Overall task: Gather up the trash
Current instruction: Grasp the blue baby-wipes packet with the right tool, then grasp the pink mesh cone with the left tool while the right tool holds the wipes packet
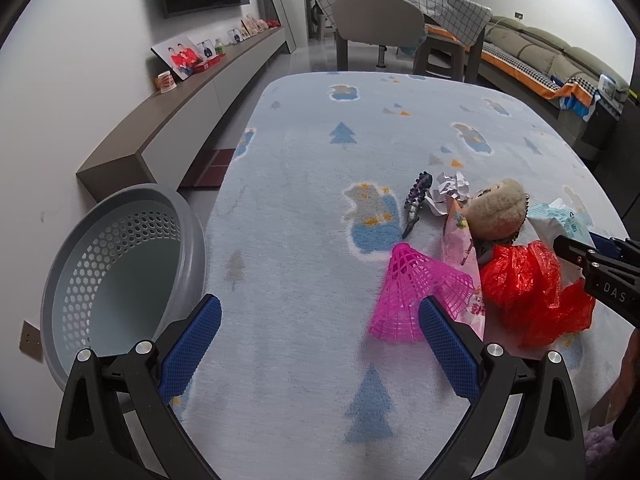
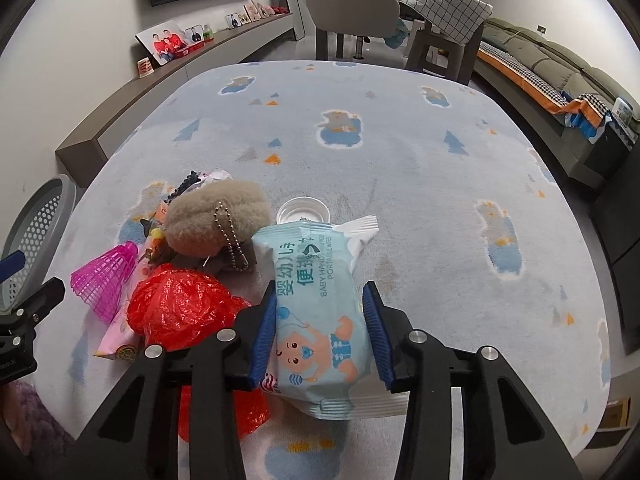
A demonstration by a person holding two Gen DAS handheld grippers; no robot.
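A pale blue pack of baby wipes (image 2: 316, 300) lies on the cloth-covered table (image 2: 420, 200), and my right gripper (image 2: 320, 288) is shut on its two long sides. Left of it sit a crumpled red plastic bag (image 2: 180, 308), a pink wrapper (image 1: 460, 236), a pink shuttlecock (image 1: 416, 288), crumpled paper (image 1: 448, 192) and a beige plush keychain (image 2: 216, 216). My left gripper (image 1: 320, 304) hangs open over bare cloth, its right finger just in front of the shuttlecock, with nothing between its fingers.
A grey perforated basket (image 1: 120, 272) stands beyond the table's left edge. A dark spiky toy (image 1: 416, 200) lies by the paper, and a clear round lid (image 2: 304, 210) behind the wipes. A chair (image 2: 352, 4) and a sofa (image 2: 560, 64) stand farther back.
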